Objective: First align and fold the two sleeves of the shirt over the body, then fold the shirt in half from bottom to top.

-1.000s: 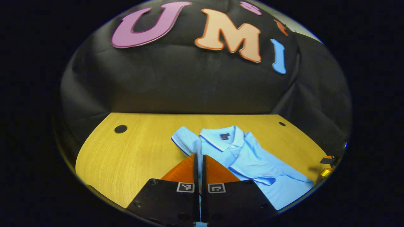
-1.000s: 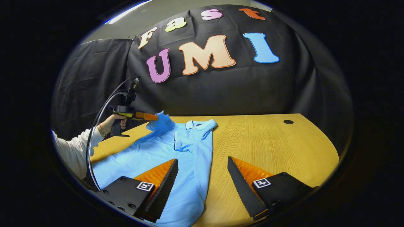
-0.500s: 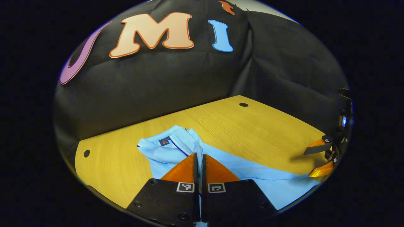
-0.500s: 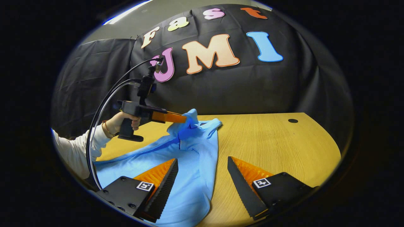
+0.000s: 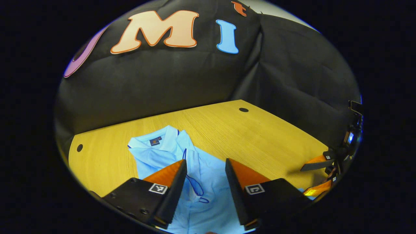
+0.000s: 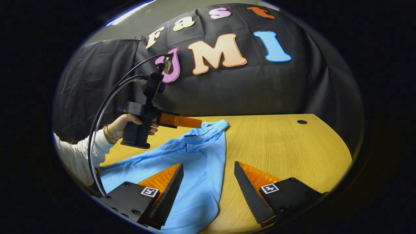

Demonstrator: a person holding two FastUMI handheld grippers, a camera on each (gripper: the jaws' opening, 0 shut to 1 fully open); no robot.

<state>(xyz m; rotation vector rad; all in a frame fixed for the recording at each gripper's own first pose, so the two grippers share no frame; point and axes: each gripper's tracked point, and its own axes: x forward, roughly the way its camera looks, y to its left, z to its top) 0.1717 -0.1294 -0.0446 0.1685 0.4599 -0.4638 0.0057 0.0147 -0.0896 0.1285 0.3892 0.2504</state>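
Note:
A light blue polo shirt [image 5: 208, 172] lies on the yellow wooden table [image 5: 260, 136], collar [image 5: 156, 141] toward the back wall. One sleeve with dark trim [image 5: 192, 182] rests folded over the body, just below my left gripper [image 5: 205, 161], which is open and holds nothing. In the right gripper view the left gripper [image 6: 199, 123] hovers over the shirt [image 6: 198, 169] near its collar [image 6: 213, 126], held by a hand [image 6: 122, 125]. My right gripper [image 6: 208, 164] is open above the shirt's right edge, and it appears at the far right [image 5: 303, 182] in the left gripper view.
Bare tabletop [image 6: 286, 146] stretches to the right of the shirt. Small round holes [image 5: 243, 110] [image 5: 79, 148] [image 6: 302, 122] sit near the table's back corners. Black cables [image 6: 97, 120] arc from the left gripper over a white sleeve [image 6: 74, 156]. Black cloth walls the table.
The left gripper carried the sleeve across over the body, then opened and let it drop there. The right gripper has stayed open and nearly still.

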